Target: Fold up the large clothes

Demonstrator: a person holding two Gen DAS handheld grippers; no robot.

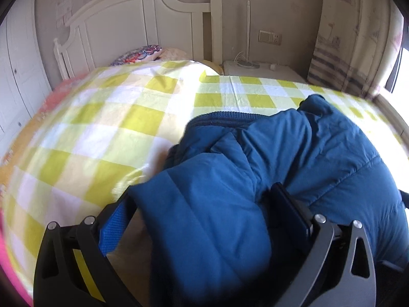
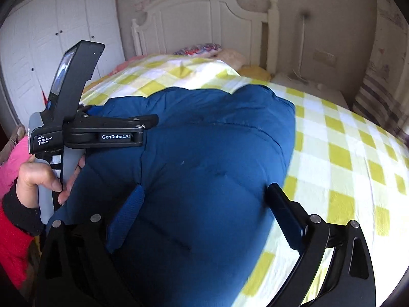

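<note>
A padded blue jacket lies bunched on a bed with a yellow-and-white checked cover. My left gripper has its fingers spread wide, with a thick fold of the jacket between them. In the right wrist view the jacket fills the middle. My right gripper is open wide, its fingers on either side of the jacket's bulk. The left gripper shows from the side at the jacket's left edge, held by a hand.
A white headboard and a patterned pillow are at the far end of the bed. A white bedside table and a curtain stand at the right. White wardrobe doors stand at the left.
</note>
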